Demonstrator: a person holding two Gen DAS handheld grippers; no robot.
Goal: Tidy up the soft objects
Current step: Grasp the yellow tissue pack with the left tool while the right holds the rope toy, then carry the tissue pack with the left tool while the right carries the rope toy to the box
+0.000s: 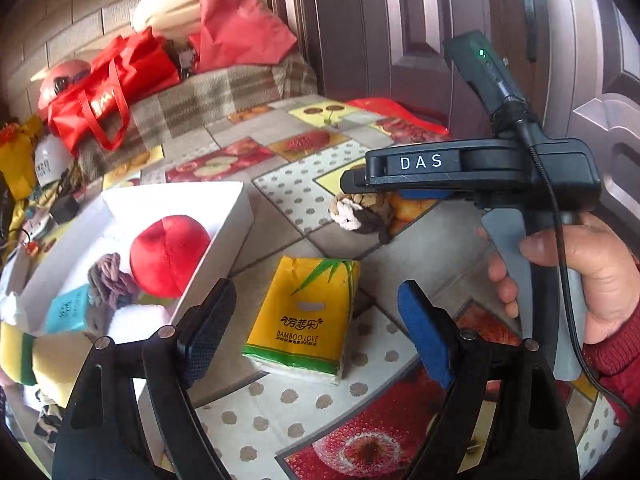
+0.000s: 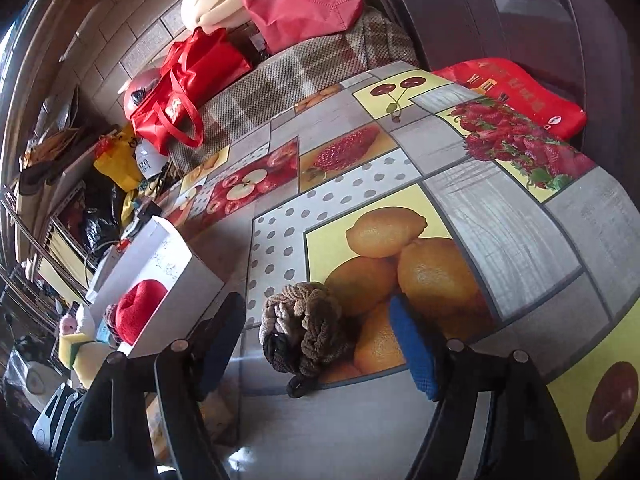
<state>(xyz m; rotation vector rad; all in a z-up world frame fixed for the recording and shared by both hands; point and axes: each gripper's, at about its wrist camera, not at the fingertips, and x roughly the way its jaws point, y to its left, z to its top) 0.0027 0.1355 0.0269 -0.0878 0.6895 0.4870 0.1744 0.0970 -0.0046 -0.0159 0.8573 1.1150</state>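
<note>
A yellow tissue pack (image 1: 306,318) lies on the fruit-print tablecloth between the fingers of my open left gripper (image 1: 316,320). A white box (image 1: 224,216) to its left holds a red plush peach (image 1: 170,254), a purple knitted scrunchie (image 1: 109,280) and a blue tissue pack (image 1: 68,312). My open right gripper (image 2: 316,344) straddles a brown and beige knitted scrunchie bundle (image 2: 300,332) on the cloth; the bundle also shows in the left wrist view (image 1: 358,212), under the right gripper's fingers (image 1: 408,178). The white box (image 2: 168,264) and the peach (image 2: 138,310) appear left in the right wrist view.
A yellow plush toy (image 1: 44,356) lies at the box's near corner. Red bags (image 1: 112,88) and a plaid cloth (image 1: 224,92) pile at the table's far end. A red packet (image 2: 516,92) sits at the far right edge. A brown door (image 1: 400,20) stands behind.
</note>
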